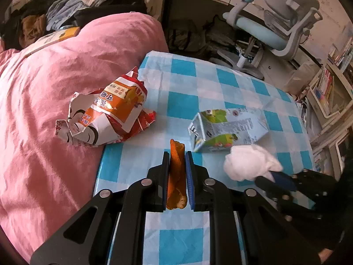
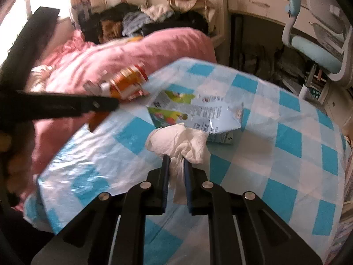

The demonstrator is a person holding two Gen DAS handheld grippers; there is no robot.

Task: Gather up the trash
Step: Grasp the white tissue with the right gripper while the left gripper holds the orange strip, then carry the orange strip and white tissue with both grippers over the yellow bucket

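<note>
My left gripper (image 1: 177, 154) is shut on an orange peel (image 1: 176, 176) and holds it above the blue-and-white checked table (image 1: 183, 103). My right gripper (image 2: 176, 159) is shut on a crumpled white tissue (image 2: 181, 143); the tissue also shows in the left wrist view (image 1: 249, 163). A flattened milk carton (image 1: 227, 130) lies on the table just beyond both grippers, also in the right wrist view (image 2: 194, 112). A crumpled orange-and-white snack bag (image 1: 106, 112) rests at the table's left edge against the pink duvet, blurred in the right wrist view (image 2: 125, 84).
A pink duvet (image 1: 55, 88) covers the bed left of the table, with a clothes pile (image 1: 66, 11) behind it. A blue-and-grey desk chair (image 1: 275, 22) stands beyond the table. Bookshelves (image 1: 331, 84) are at the right.
</note>
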